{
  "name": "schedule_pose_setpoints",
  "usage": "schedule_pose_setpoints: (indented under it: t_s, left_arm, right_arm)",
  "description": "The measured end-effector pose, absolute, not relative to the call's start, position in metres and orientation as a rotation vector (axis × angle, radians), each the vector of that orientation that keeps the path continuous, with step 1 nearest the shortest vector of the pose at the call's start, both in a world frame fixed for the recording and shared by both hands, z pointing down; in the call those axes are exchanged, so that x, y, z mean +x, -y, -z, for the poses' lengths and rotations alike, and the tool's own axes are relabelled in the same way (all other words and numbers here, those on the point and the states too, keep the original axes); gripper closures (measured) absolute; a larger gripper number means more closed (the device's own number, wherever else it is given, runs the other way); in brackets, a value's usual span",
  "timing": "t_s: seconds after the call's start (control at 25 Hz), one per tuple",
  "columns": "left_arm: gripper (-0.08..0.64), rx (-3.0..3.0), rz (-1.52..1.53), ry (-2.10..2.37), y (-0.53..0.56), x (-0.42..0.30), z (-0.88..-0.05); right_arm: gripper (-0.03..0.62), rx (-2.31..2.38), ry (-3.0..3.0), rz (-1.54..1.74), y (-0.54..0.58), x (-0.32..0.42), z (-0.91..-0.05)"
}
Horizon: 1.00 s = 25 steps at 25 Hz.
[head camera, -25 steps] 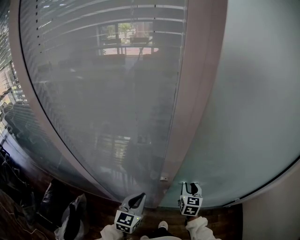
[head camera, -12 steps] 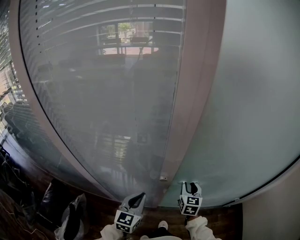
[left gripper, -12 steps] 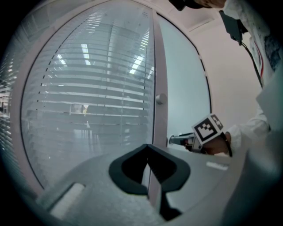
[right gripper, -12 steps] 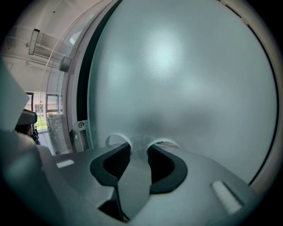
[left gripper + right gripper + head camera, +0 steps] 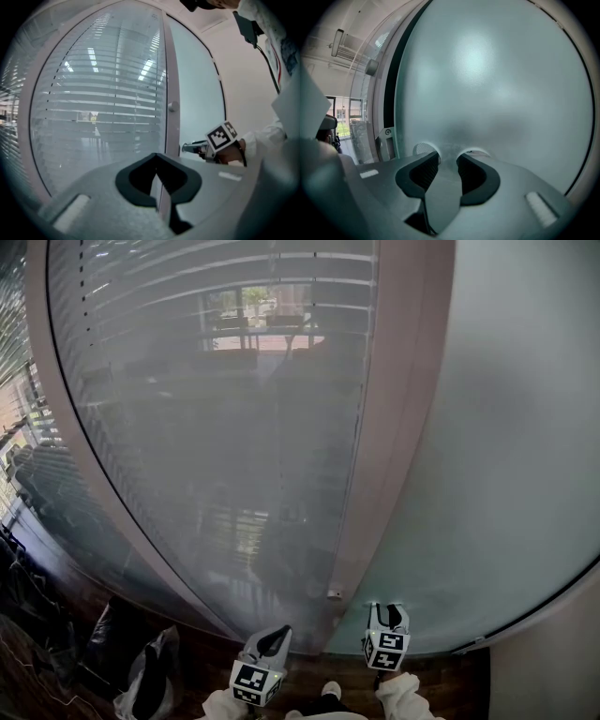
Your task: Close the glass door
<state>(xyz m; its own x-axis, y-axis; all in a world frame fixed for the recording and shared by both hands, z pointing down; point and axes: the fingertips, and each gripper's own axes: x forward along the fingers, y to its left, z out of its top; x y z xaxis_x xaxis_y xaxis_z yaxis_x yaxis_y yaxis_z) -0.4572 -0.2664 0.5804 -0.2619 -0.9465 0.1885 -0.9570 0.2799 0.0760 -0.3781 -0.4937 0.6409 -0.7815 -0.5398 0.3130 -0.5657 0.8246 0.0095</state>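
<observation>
Judged nearly shut; pressing the frosted glass door [image 5: 487, 446] with the right gripper [image 5: 386, 615], jaws slightly spread, clasping nothing; holding the left gripper [image 5: 274, 638] clear, jaws pressed together, empty; left: closing 1 dark gap [image 5: 389, 93] beside the frame [image 5: 398, 409].

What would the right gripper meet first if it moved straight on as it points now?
The frosted glass door, directly ahead of the right gripper; its tips look very close, perhaps touching, but depth is unclear.
</observation>
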Motion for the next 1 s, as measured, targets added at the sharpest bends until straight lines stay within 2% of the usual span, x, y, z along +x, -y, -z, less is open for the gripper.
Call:
schedule_pose_setpoints:
  t_s: [0.48,0.6,0.64,0.68,1.0]
  left_arm:
    - [0.558,1.750,-0.084,2.357,0.255,-0.445,-0.577]
    - [0.558,1.769,-0.082,2.347,0.253,-0.440,-0.564]
    - [0.558,1.774,-0.080,2.345,0.251,-0.441,-0.561]
    - [0.558,1.774,-0.080,2.345,0.248,-0.442,-0.559]
    - [0.558,1.762,-0.094,2.358,0.230,-0.436,-0.568]
  right_arm:
    - [0.466,0.818,2.655,-0.126,0.483,-0.355,-0.631]
    - [0.487,0.845,2.640,-0.104,0.478,-0.346,-0.618]
    - [0.513,0.861,2.636,-0.102,0.475,-0.345,-0.615]
    - [0.586,0.874,2.634,-0.100,0.473,-0.344,-0.614]
    - [0.584,0.861,2.621,-0.124,0.452,-0.334,-0.638]
